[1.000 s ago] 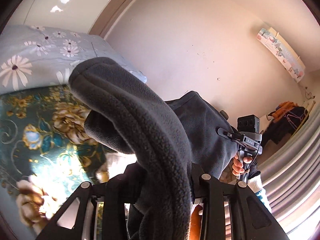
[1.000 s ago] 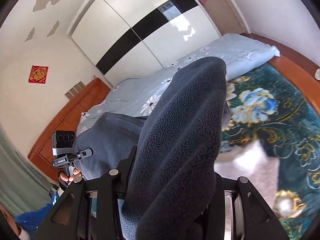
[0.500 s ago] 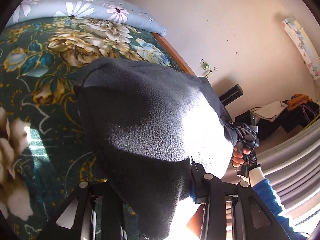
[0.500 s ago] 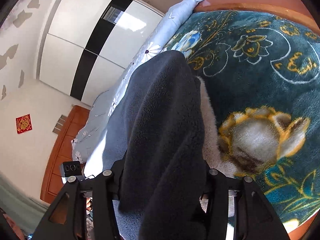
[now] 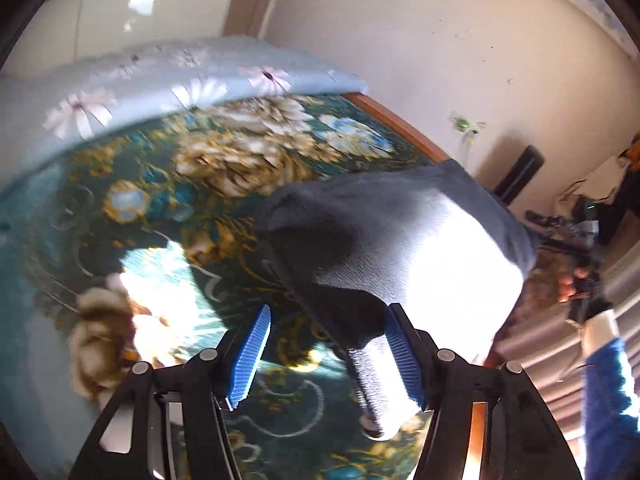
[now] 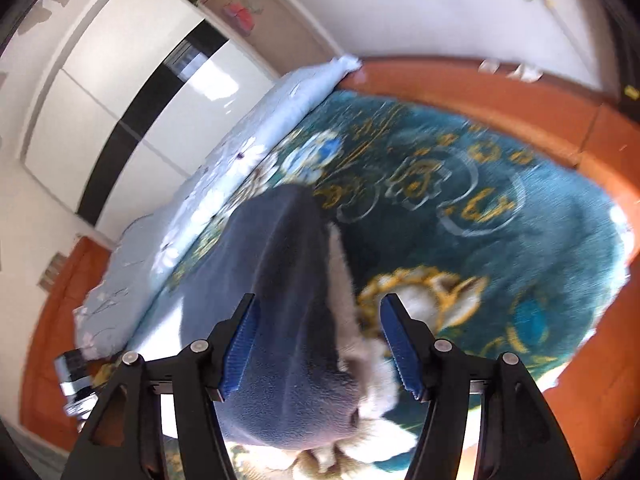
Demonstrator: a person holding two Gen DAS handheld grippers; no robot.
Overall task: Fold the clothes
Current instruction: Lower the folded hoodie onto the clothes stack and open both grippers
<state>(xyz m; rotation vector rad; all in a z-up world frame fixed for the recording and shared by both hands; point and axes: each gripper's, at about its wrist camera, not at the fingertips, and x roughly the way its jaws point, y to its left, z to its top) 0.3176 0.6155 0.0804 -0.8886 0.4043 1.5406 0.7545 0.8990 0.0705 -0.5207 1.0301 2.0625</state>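
A dark grey fleece garment [image 5: 384, 248] lies on the teal floral blanket [image 5: 120, 208]. In the left wrist view my left gripper [image 5: 326, 354] is open, blue pads apart; the garment's near edge lies by the right pad and partly between the fingers. In the right wrist view my right gripper [image 6: 318, 346] is open too, and the fleece garment [image 6: 280, 280] lies between and below its fingers, not clamped. The right gripper's hand [image 5: 580, 280] shows at the far right of the left wrist view.
A light blue daisy-print quilt [image 5: 120, 92] lies along the far side of the bed. The orange wooden bed frame [image 6: 500, 92] rims the blanket. A white and black wardrobe [image 6: 132, 92] stands behind. Clutter [image 5: 592, 208] sits by the wall.
Both grippers have opened and let go of the fleece, which they held clamped before. The garment has dropped onto the blanket and the grippers have drawn back.
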